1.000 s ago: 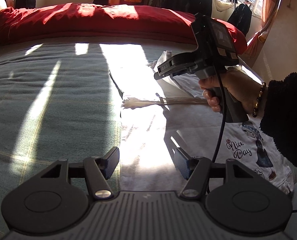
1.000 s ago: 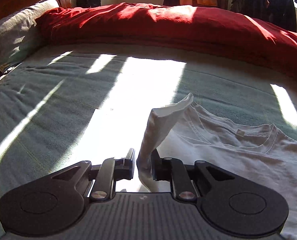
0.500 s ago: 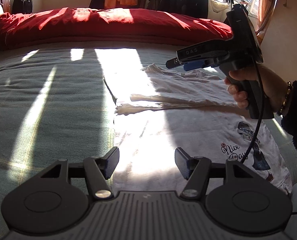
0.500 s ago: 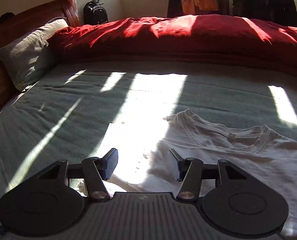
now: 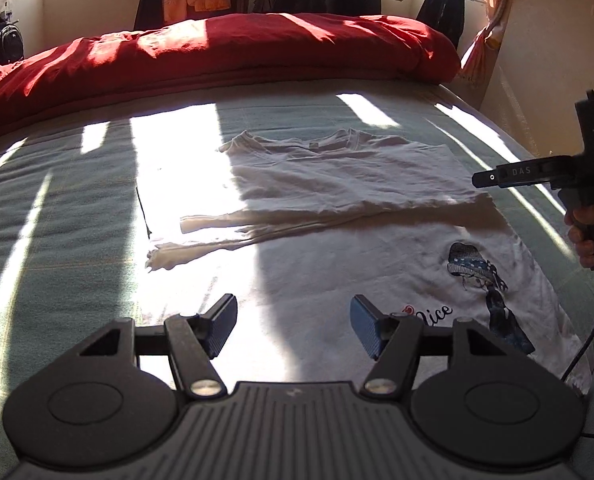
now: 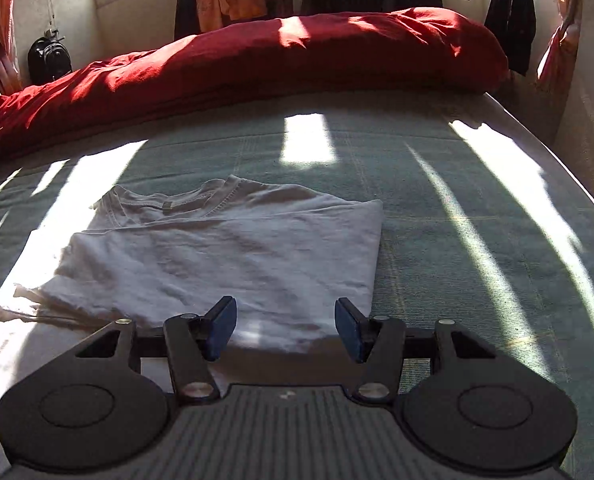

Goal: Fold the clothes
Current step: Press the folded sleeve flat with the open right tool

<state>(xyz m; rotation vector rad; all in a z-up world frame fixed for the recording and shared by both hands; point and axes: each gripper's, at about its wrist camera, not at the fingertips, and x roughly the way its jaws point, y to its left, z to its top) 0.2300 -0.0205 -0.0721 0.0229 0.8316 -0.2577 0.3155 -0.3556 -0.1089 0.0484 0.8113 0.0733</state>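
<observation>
white t-shirt [image 5: 337,208] on the bed [image 6: 477,200], sleeve just released.
right gripper [image 6: 285,326] now empty, spread above the folded part; left gripper [image 5: 293,326] open too; next fold due.

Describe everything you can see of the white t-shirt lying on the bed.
The white cotton-looking t-shirt lies flat on the grey-green bedspread, collar toward the rolled red duvet. Its far part is folded over, leaving a wrinkled fold edge across the middle. The near part shows a printed girl in a blue dotted hat and the word "Nice". Sunlight washes out its left side. Nothing grips it.
</observation>
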